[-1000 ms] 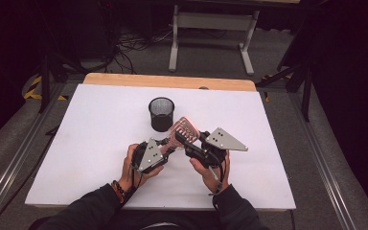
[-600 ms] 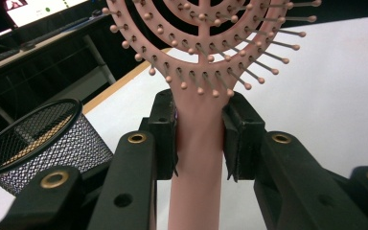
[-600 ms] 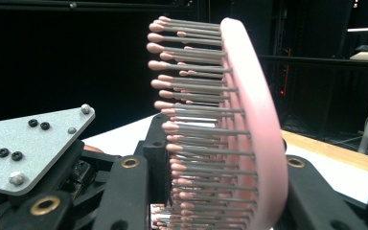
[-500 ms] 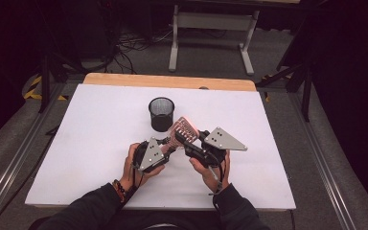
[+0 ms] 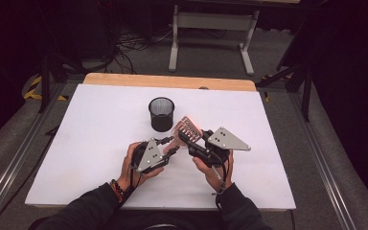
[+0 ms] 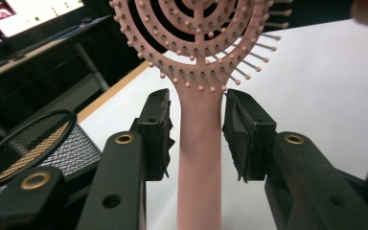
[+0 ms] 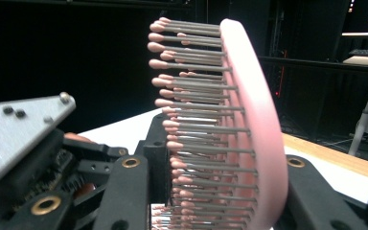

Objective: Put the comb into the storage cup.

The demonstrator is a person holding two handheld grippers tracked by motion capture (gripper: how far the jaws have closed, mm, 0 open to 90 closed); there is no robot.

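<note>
A pink hairbrush [image 5: 187,128] hangs above the white table top, between my two grippers. My right gripper [image 5: 188,139] is shut on its bristled head [image 7: 254,129], one pad against the bristle side and one behind the back. In the left gripper view the brush's handle [image 6: 199,143] stands upright between the pads of my left gripper [image 6: 196,129]. These jaws have just been opening, and a narrow gap shows on each side of the handle. In the high view the left gripper [image 5: 171,146] points right toward the handle.
A black mesh cup [image 5: 161,114] stands upright on the white board [image 5: 86,124], just beyond the grippers; it is also at the left of the left gripper view [image 6: 33,143]. A wooden table edge [image 5: 167,81] runs along the far side.
</note>
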